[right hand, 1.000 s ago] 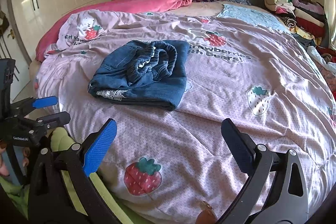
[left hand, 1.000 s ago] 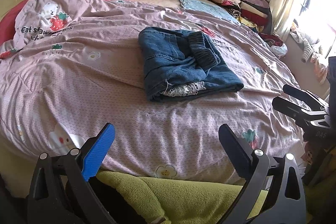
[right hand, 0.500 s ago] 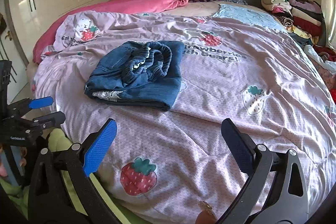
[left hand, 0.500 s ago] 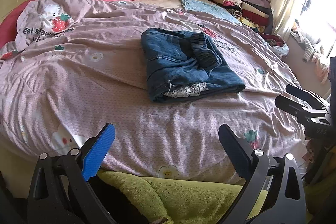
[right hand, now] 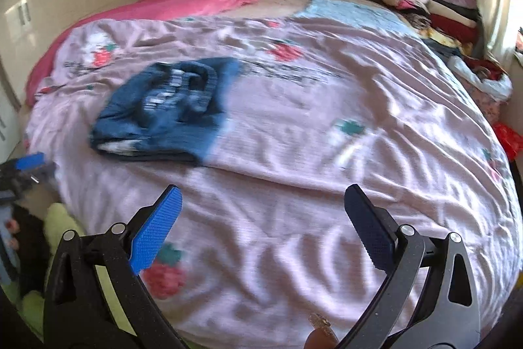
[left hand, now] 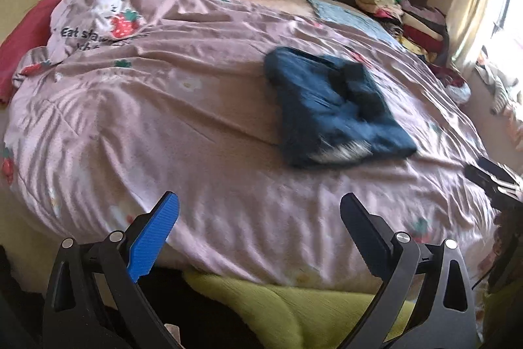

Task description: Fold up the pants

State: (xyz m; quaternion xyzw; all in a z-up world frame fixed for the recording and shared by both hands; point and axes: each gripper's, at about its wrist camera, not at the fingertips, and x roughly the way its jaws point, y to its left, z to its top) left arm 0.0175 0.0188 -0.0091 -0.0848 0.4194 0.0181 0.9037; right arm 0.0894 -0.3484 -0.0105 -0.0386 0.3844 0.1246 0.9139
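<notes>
I see the pants (left hand: 333, 107) lying as a compact folded bundle on the bed (left hand: 163, 120), right of centre in the left view and left of centre in the right view. My left hand-held gripper (left hand: 260, 218) is spread wide and holds nothing; my right hand-held gripper (right hand: 263, 211) is the same, both well short of the denim. I judge the fold nearly done: if I tidy it, I should press the loose top layer flat without dragging the bundle
</notes>
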